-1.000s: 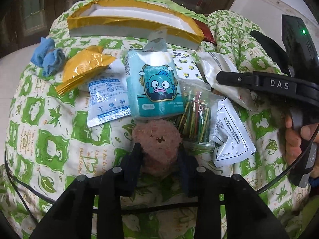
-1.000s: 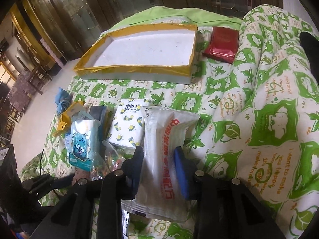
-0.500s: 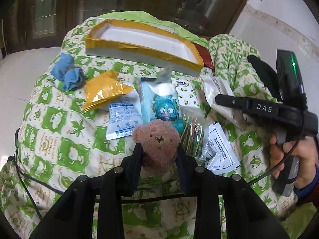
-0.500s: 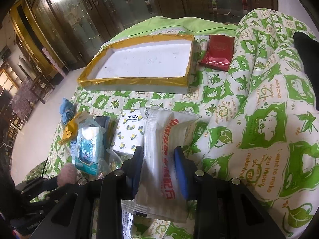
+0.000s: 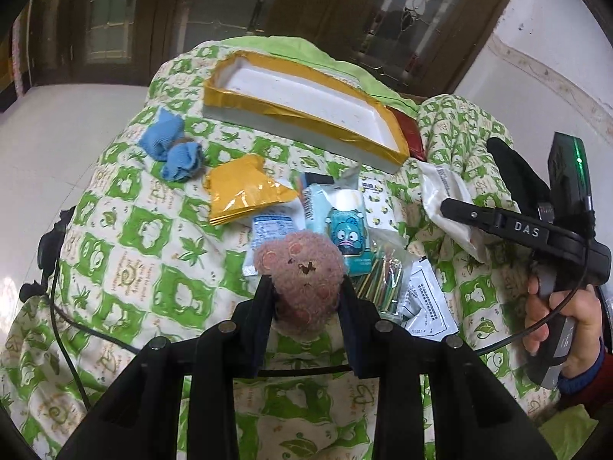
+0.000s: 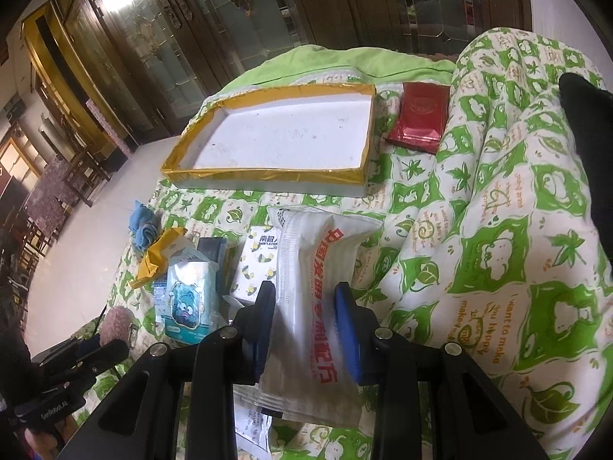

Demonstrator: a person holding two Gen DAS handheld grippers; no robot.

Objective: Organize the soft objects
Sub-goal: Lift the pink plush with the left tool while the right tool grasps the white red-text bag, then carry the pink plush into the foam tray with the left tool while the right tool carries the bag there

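Plush bear [image 5: 302,268] lifted, left gripper [image 5: 306,287] clamped

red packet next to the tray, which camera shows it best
The right wrist view: the whole red packet lies face up beside the white tray, its print visible. The left wrist view catches only a dark red sliver behind the tray's far corner.

Left gripper [image 5: 306,291]: my jaws are closed on the pink plush bear [image 5: 302,280].
Right gripper [image 6: 306,303]: my jaws pinch the white packet [image 6: 318,287], pointing downward.
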